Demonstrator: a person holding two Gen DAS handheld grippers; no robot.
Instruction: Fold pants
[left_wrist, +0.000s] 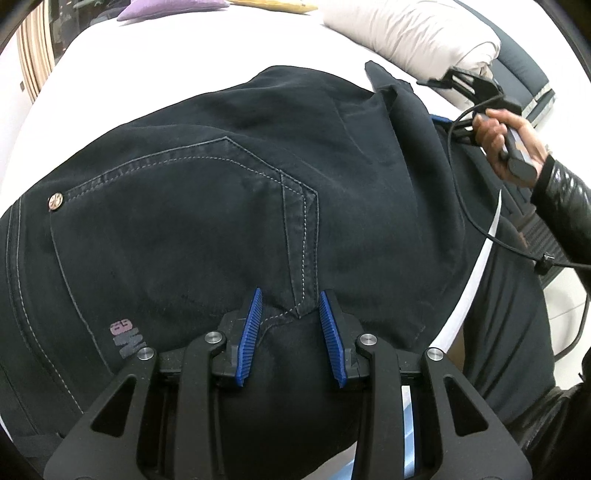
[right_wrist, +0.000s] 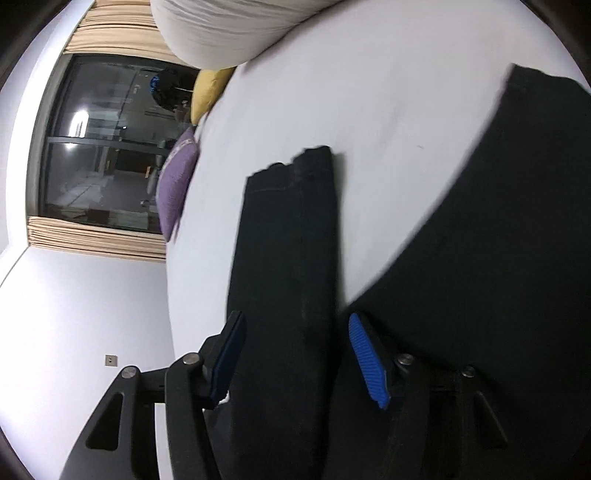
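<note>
Dark navy pants (left_wrist: 207, 206) lie on a white bed (left_wrist: 110, 74), back pocket and stitched seams facing up. My left gripper (left_wrist: 291, 306) is open, its blue pads (left_wrist: 251, 332) on either side of the pocket's seam corner at the near edge. In the right wrist view the pant legs (right_wrist: 284, 258) stretch away between the blue pads (right_wrist: 367, 362) of my open right gripper (right_wrist: 295, 332). The seat of the pants (right_wrist: 498, 258) fills the right side. The right gripper also shows in the left wrist view (left_wrist: 469, 86), held in a hand by the leg end.
A folded cream duvet (left_wrist: 413, 33) lies at the bed's far side. A purple pillow (right_wrist: 175, 184) and a yellow pillow (right_wrist: 207, 92) sit by a dark window (right_wrist: 103, 147). A black cable (left_wrist: 480, 221) hangs from the right gripper.
</note>
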